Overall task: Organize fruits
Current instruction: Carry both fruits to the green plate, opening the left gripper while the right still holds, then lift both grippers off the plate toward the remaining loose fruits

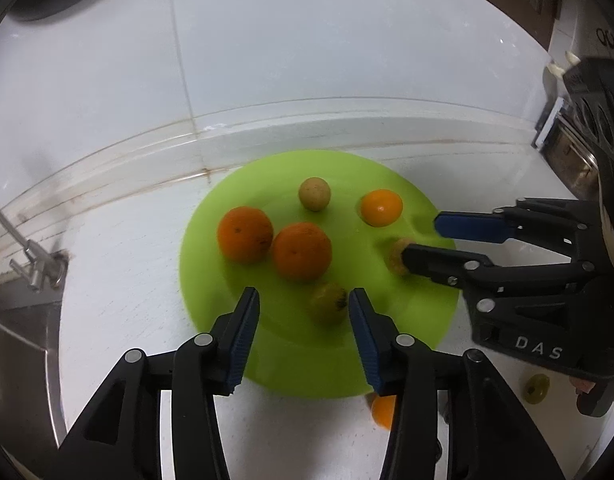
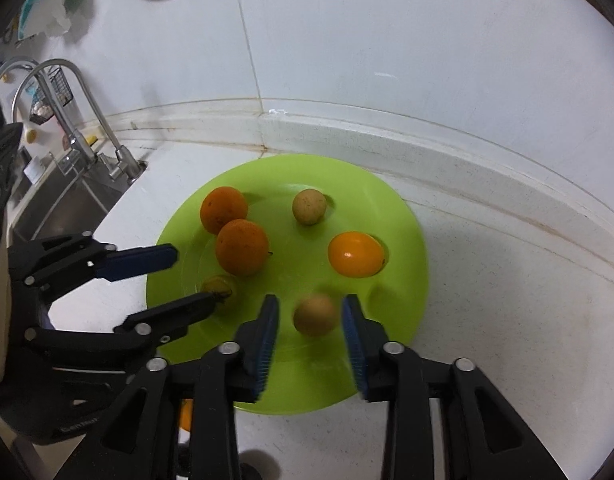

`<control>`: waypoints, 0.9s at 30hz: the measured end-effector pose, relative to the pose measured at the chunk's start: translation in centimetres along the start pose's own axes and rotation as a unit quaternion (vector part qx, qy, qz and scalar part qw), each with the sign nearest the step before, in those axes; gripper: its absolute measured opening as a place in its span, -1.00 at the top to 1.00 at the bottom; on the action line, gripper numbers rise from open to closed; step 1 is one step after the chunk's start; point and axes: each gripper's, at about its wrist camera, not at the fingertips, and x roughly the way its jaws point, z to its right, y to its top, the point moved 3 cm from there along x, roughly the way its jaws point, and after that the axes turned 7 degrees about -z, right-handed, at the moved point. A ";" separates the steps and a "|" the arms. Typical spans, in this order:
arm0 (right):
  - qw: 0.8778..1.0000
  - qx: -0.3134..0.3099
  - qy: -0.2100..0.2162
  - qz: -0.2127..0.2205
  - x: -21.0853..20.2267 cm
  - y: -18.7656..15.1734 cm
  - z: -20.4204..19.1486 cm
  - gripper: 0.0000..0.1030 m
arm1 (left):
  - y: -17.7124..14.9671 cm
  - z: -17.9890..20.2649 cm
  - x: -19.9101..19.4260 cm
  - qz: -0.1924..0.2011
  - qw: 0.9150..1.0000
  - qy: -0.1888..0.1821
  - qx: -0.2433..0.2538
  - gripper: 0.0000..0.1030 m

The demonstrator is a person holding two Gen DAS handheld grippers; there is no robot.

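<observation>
Both tongs are hanging spread over the green plate (image 1: 211, 240): left tongs (image 1: 305, 300) flanking a greenish fruit (image 1: 328, 303), right tongs (image 2: 309, 312) flanking a tan fruit (image 2: 315, 314), neither pinching.

Both tools angled down — left tool (image 1: 305, 300) and right tool (image 2: 309, 312) parted

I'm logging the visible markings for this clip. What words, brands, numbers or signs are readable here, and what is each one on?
"DAS": pale raised letters on the black body of the right gripper, left wrist view.
Faint raised lettering on the black body of the left gripper, right wrist view: too blurred to read.
A looped dark mark on the white appliance at upper right: not legible as text.
</observation>
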 end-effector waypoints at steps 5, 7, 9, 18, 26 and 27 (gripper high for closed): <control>1.000 0.004 -0.010 0.017 -1.7 -0.6 0.1 0.25 | -0.7 0.0 -2.3 0.018 1.000 0.013 -0.005 -0.10; 1.000 0.006 -0.016 0.026 -2.7 -1.0 -0.1 0.25 | -0.9 0.2 -3.5 0.030 0.999 0.019 -0.005 -0.16; 0.999 0.006 -0.020 0.035 -3.7 -1.3 -0.4 0.23 | -1.2 0.5 -4.9 0.042 0.999 0.024 -0.004 -0.23; 0.996 0.036 -0.027 0.082 -9.1 -3.9 -1.1 -0.11 | -2.5 1.6 -10.2 0.088 0.995 0.037 -0.012 -0.56; 0.990 0.048 -0.064 0.115 -12.2 -6.5 -1.8 -0.19 | -4.3 2.9 -13.0 0.111 0.993 0.046 -0.003 -0.69; 0.989 0.051 -0.068 0.118 -12.6 -6.9 -1.9 -0.19 | -4.6 3.0 -13.2 0.113 0.993 0.046 -0.002 -0.69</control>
